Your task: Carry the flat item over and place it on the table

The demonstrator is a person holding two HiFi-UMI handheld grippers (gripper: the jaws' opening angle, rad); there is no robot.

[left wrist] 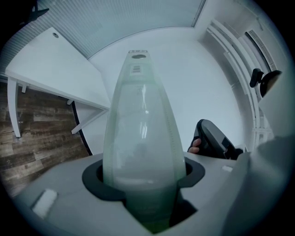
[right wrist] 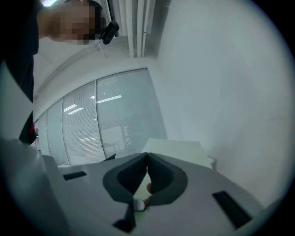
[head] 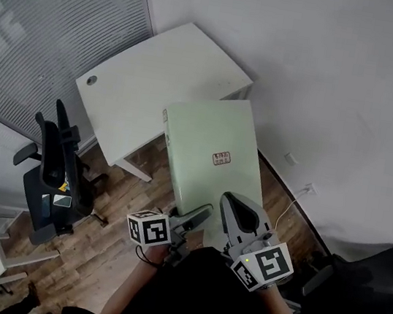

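The pale green flat rectangular panel [head: 208, 154] hangs level in the air, its far end towards the white bench [head: 141, 85]. Our left gripper [head: 198, 218] clamps the near edge, jaws spread wide. Our right gripper [head: 243, 213], jaws almost together, seems to nip a thin lip. We should hold both hands level and matched, so the panel clears the bench edge untwisted.

Small reddish label [head: 221, 159] on the pale green board [head: 208, 128], just beyond the right gripper [head: 241, 210], print too small to read.

Tool [right wrist: 147, 157] pinches the pale flat item [right wrist: 138, 186] — jaws meeting at the tips.
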